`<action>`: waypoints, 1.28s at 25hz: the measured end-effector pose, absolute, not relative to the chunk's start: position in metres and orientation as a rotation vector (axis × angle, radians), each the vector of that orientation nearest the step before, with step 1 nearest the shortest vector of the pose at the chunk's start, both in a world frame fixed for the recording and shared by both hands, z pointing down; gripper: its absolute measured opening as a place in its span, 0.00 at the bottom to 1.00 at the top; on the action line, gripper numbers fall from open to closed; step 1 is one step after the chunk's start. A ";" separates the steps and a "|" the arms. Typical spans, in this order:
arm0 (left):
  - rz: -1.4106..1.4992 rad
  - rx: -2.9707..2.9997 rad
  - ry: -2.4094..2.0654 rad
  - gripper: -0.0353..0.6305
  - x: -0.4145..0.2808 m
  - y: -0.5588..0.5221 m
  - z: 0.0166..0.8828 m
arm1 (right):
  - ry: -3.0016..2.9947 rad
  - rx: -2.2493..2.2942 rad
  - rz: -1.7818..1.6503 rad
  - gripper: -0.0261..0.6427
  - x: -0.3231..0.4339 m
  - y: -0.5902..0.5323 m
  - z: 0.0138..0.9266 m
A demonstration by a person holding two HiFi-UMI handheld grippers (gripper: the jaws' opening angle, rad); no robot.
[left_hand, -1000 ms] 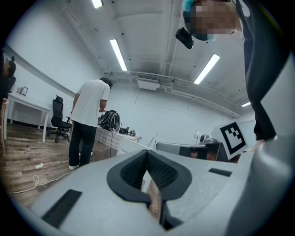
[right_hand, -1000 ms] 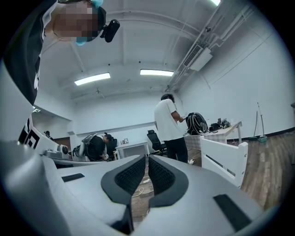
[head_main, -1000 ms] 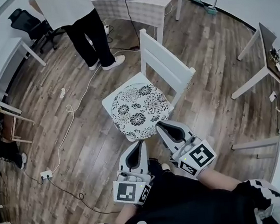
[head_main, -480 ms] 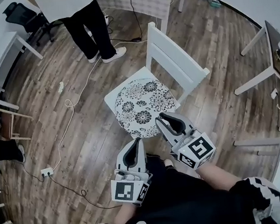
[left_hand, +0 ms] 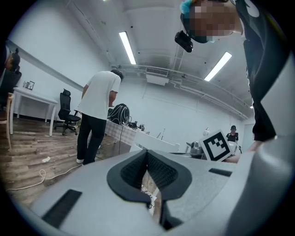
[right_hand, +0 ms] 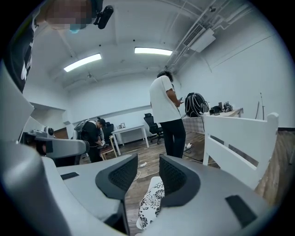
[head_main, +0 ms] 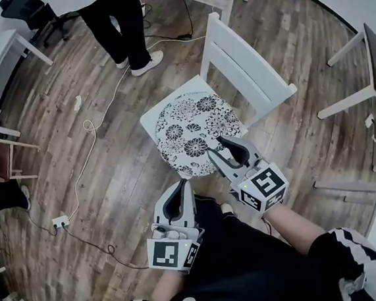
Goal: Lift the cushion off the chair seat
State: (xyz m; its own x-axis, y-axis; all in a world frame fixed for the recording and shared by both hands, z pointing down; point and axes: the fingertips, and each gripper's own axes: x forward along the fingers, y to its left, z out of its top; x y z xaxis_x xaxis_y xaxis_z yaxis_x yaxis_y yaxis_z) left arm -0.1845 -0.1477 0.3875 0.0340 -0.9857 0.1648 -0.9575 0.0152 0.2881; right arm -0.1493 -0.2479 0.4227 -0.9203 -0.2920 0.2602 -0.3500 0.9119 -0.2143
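Note:
A round cushion [head_main: 196,132] with a black-and-white flower print lies on the seat of a white wooden chair [head_main: 249,64]. My right gripper [head_main: 221,148] hovers at the cushion's near right edge, and its jaws are opening with nothing pressed between them. In the right gripper view the cushion [right_hand: 150,205] shows through the gap of the right gripper [right_hand: 147,177], just below and ahead. My left gripper [head_main: 182,188] hangs short of the cushion's near edge with its jaws together. The left gripper [left_hand: 147,160] has its pads meeting, and a sliver of cushion [left_hand: 146,195] shows beneath.
A person in dark trousers [head_main: 121,24] stands beyond the chair by a table. Cables [head_main: 88,139] and a power strip [head_main: 60,222] lie on the wood floor at the left. White tables [head_main: 359,70] stand at the right, with a desk [head_main: 3,48] and an office chair [head_main: 25,10] at the far left.
Both grippers have moved forward and down toward the cushion's near edge. The right gripper's jaws, together before, now stand apart. The left jaws stay together.

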 end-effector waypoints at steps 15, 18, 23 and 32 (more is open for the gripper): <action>-0.089 1.972 -1.950 0.06 -0.212 -0.155 0.411 | -2.748 0.453 0.363 0.24 -0.184 -0.268 0.482; -0.079 1.975 -1.942 0.06 -0.217 -0.157 0.415 | -2.734 0.455 0.366 0.24 -0.189 -0.272 0.493; -0.061 1.978 -1.918 0.06 -0.223 -0.156 0.425 | -2.712 0.459 0.366 0.24 -0.198 -0.278 0.509; -0.049 1.950 -1.891 0.06 -0.232 -0.155 0.447 | -2.677 0.443 0.363 0.24 -0.216 -0.287 0.540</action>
State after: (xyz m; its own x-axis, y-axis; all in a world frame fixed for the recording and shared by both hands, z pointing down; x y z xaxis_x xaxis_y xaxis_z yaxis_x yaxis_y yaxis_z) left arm -0.2323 -0.1554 0.4466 0.0736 -0.9622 0.2622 -0.9475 0.0146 0.3194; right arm -0.2155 -0.2872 0.5402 -0.8691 -0.2517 0.4257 -0.3561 0.9158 -0.1855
